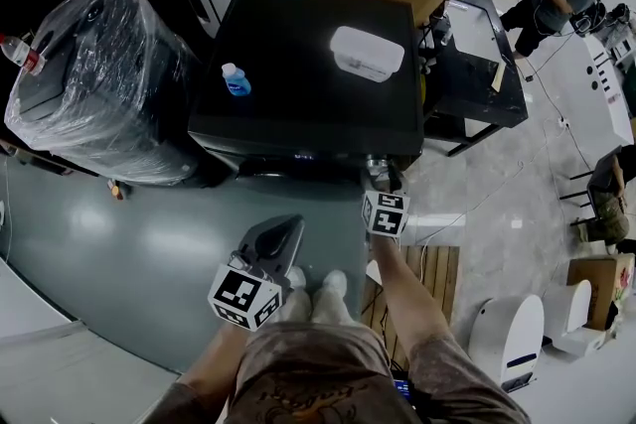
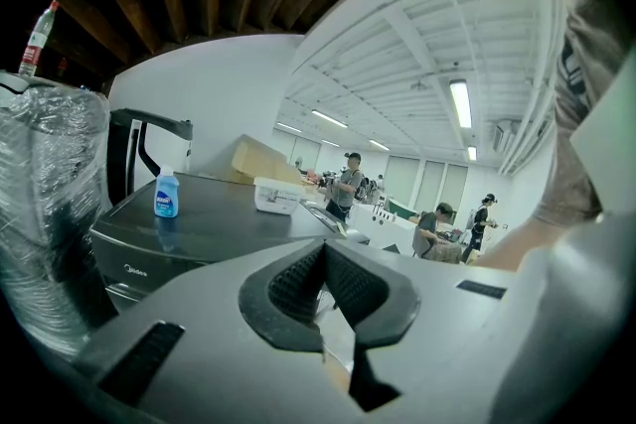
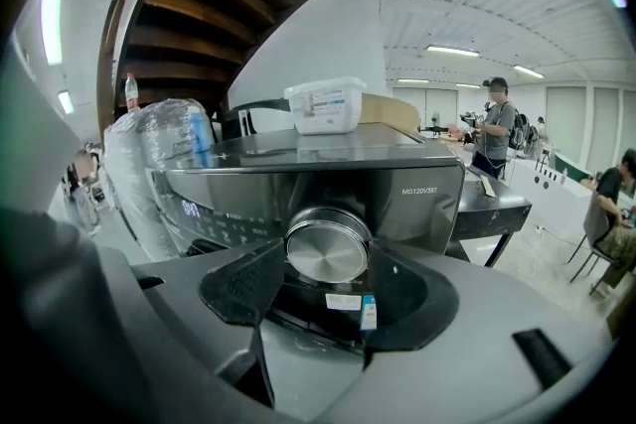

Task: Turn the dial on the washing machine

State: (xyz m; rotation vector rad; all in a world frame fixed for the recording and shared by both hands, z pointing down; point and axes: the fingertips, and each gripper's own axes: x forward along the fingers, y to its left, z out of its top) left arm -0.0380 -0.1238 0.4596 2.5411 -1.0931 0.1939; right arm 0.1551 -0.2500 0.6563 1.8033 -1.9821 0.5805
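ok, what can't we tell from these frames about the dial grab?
1. Right gripper view: whether the right claw actually presses the dial or only flanks it, because their edges overlap.
2. Right gripper view: panel markings are too dim and small to read.
3. Head view: the dial is mostly hidden under the washing machine top edge and behind the claw.

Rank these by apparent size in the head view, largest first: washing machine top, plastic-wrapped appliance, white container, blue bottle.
1 and 2. washing machine top and plastic-wrapped appliance: they look about alike, so I won't rank them.
3. white container
4. blue bottle, clearly the smallest.
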